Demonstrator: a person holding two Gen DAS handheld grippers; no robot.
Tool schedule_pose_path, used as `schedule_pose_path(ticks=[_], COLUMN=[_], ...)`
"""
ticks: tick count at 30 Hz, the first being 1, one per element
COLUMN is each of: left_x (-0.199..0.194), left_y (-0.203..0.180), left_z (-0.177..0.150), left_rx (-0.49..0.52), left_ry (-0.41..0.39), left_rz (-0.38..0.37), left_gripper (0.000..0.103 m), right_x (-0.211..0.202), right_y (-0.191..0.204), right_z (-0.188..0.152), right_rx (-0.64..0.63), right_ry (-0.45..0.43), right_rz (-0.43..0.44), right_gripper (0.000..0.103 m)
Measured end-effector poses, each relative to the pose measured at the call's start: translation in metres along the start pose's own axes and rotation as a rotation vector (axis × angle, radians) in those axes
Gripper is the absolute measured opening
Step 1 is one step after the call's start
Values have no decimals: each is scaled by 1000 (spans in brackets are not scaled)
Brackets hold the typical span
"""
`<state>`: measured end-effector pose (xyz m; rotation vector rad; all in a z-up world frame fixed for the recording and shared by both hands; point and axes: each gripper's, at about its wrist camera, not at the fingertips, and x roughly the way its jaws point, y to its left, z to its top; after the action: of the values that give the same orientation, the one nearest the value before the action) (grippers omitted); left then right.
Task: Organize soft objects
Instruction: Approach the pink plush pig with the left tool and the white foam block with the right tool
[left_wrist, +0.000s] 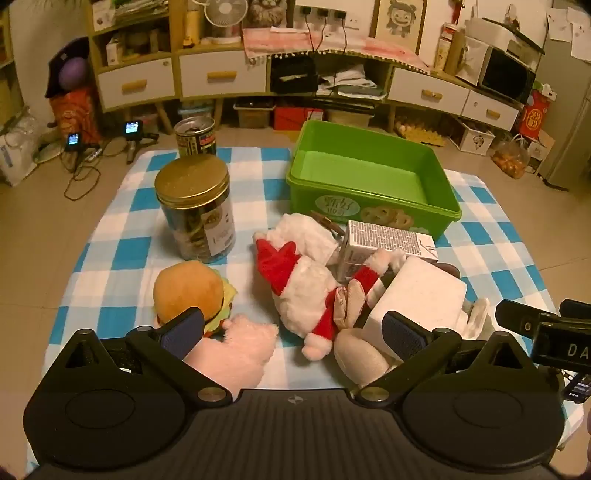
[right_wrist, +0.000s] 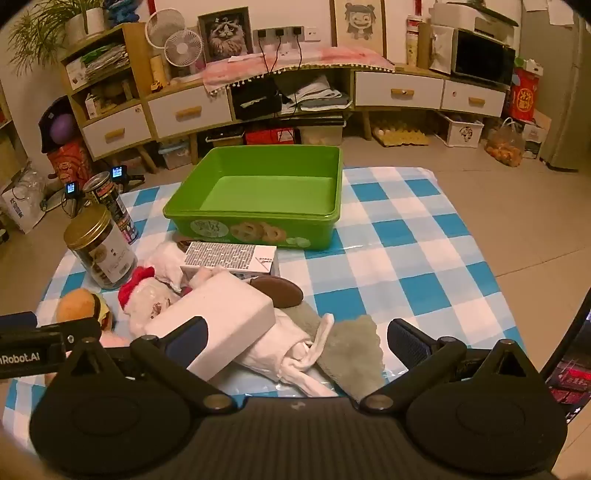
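Left gripper (left_wrist: 293, 332) fingers spread, Santa plush (left_wrist: 306, 291) between (untouched); right gripper (right_wrist: 295, 338) spread over white cloth (right_wrist: 295, 356).

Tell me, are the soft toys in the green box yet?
Not yet. The green bin holds nothing, so nothing looks done. Nothing is in hand either: the left hand-held gripper and right hand-held gripper are both open. Left to sort: the burger plush, pink plush, Santa plush and white cloth, all on the checkered cloth.
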<state>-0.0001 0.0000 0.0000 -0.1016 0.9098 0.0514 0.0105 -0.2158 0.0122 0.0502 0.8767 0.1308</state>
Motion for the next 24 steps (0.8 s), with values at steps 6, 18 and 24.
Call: schedule_pose_path(ticks=[6,18,24], left_x=[-1,-1,-1], left_y=[-3,-1,1], left_z=[-1,-2,-1], left_rx=[21,11,9], left_ry=[-16,-19,-19], left_rz=[23,17,18], left_gripper=[98,98,98], right_x=[1,1,2], right_y=[7,9,10], right_z=[-3,1,1], right_rx=[-10,-7,-9], right_ry=[-12,-16,-16], right_rz=[-4,-5,-5], right_gripper=[74,74,74])
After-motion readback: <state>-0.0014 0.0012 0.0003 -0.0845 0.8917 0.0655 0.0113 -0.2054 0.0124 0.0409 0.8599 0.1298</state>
